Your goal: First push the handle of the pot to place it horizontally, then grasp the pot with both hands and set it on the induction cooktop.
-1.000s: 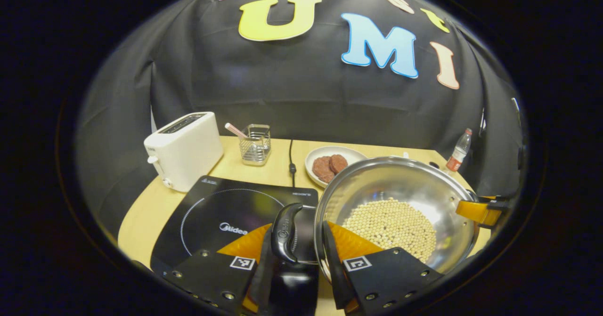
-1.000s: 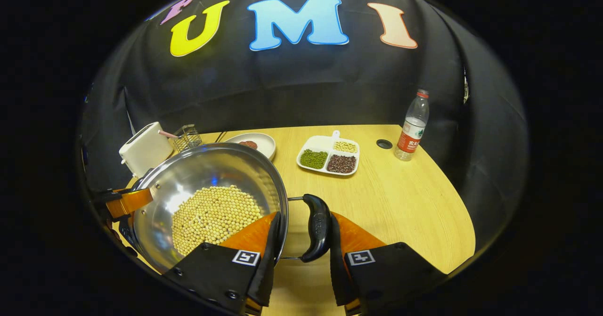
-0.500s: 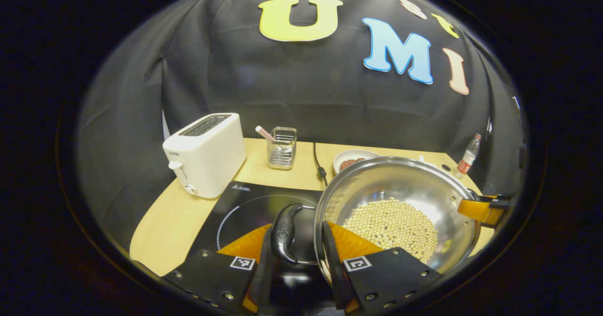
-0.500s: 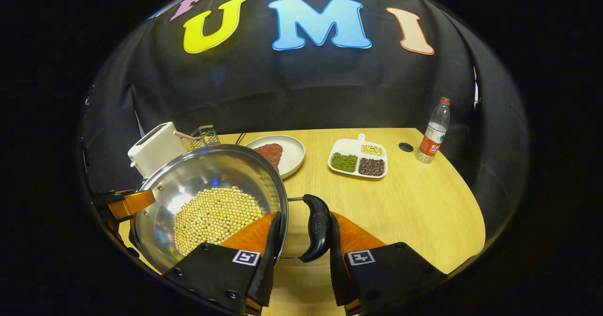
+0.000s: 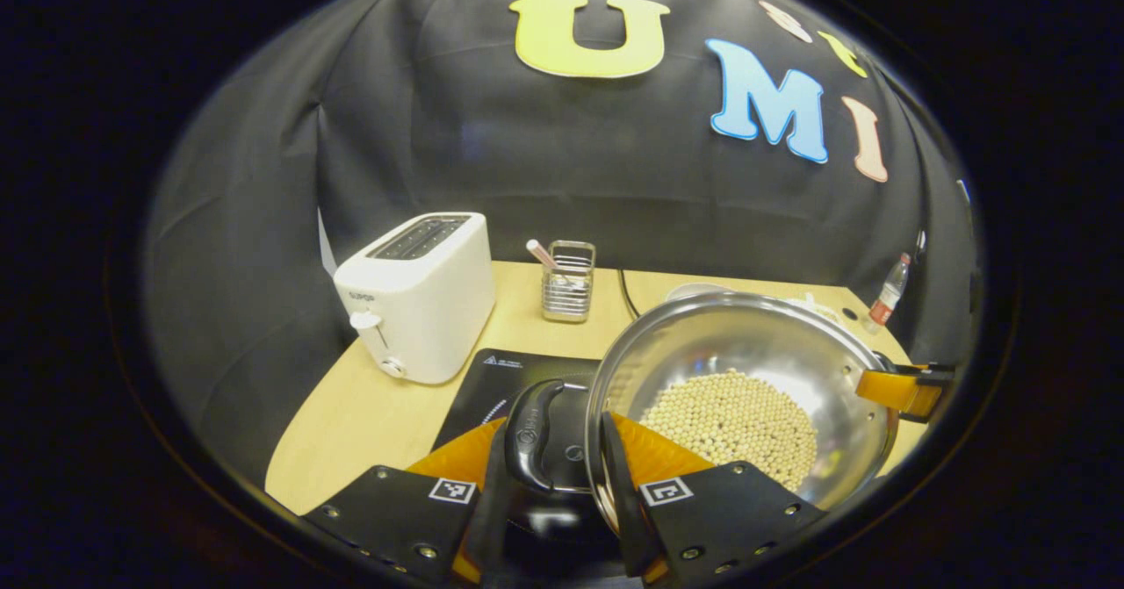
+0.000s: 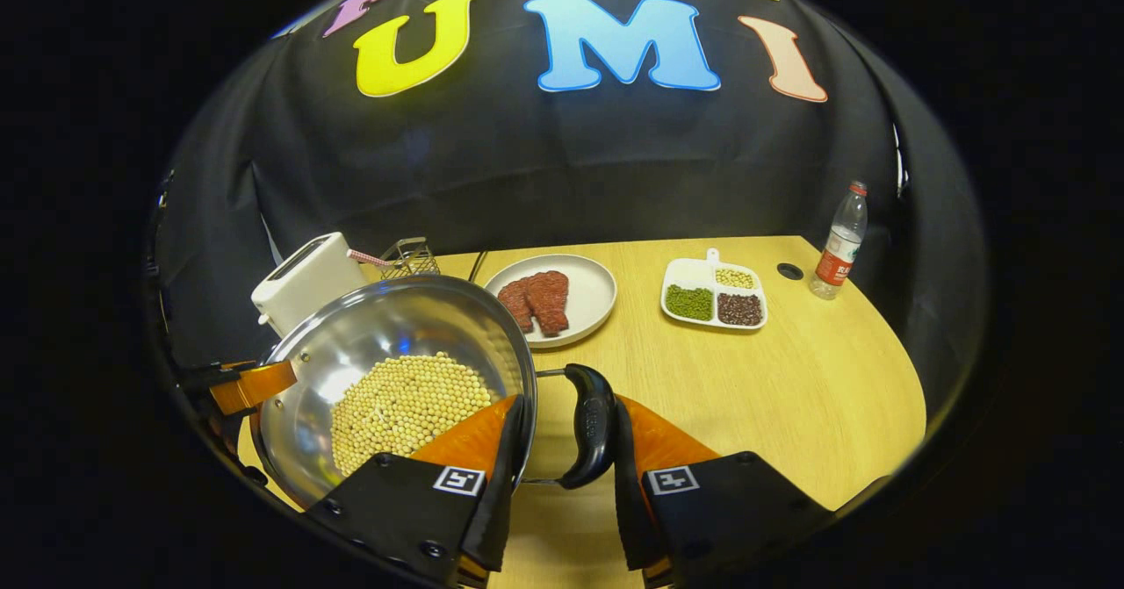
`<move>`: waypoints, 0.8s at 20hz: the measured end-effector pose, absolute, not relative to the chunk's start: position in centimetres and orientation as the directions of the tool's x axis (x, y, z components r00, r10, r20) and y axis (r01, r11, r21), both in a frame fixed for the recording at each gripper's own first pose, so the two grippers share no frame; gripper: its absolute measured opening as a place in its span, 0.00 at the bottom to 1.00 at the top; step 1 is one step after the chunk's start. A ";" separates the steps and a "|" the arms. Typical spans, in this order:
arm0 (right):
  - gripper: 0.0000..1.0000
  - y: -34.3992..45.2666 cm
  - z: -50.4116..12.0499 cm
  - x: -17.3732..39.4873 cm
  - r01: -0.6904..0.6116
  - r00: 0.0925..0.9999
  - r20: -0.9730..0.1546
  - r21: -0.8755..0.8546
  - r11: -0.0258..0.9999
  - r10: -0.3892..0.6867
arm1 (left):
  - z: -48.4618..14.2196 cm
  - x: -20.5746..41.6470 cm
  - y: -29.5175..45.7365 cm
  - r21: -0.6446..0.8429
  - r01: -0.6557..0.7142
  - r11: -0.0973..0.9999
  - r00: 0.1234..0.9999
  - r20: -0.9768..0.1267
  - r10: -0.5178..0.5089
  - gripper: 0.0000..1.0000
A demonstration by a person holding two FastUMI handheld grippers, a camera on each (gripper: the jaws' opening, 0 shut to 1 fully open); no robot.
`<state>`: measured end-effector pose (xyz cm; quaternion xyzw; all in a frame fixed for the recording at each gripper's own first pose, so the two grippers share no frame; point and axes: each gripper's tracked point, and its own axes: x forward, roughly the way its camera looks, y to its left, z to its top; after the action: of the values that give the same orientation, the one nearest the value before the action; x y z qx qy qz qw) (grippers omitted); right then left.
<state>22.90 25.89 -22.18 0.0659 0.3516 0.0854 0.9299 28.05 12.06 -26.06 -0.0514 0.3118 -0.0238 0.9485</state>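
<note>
Two handles of the pot (image 5: 746, 378) are in your grip, one per claw. Your left claw (image 5: 551, 470) is clenched on the black left handle (image 5: 531, 431), one finger outside the handle, the other inside the pot's rim. Your right claw (image 6: 562, 457) is clenched likewise on the black right handle (image 6: 590, 422). In the left gripper view the right claw shows at the pot's far rim, and in the right gripper view the left claw shows the same way.

The pot is steel, holds a heap of pale beans (image 6: 408, 405), and sits partly over the right side of the black cooktop (image 5: 500, 378); whether its base touches the cooktop cannot be told.

On the counter (image 6: 790, 396), a white toaster (image 5: 417, 295) stands just behind the cooktop's left corner, with a wire basket (image 5: 569, 282) beside it. A plate of red meat (image 6: 553, 295) lies behind the pot. Farther right are a divided dish of beans (image 6: 716, 295) and a plastic bottle (image 6: 841, 240) near the counter's back edge.
</note>
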 end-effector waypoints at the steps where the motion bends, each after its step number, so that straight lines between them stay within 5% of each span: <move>1: 0.49 26.4 -22.2 23.0 -0.115 0.739 -0.641 0.183 0.976 0.208 | -26.0 28.0 12.6 -0.109 0.013 0.994 0.804 -0.590 -0.075 0.55; 16: 0.53 33.9 -23.1 23.5 -0.159 0.716 -0.650 0.203 0.966 0.254 | -27.9 29.3 20.6 -0.085 -0.031 0.996 0.797 -0.603 -0.027 0.55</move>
<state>23.52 33.93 -23.08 0.0662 0.3596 0.1117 0.9240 29.30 20.59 -27.93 -0.0450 0.3183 0.0011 0.9469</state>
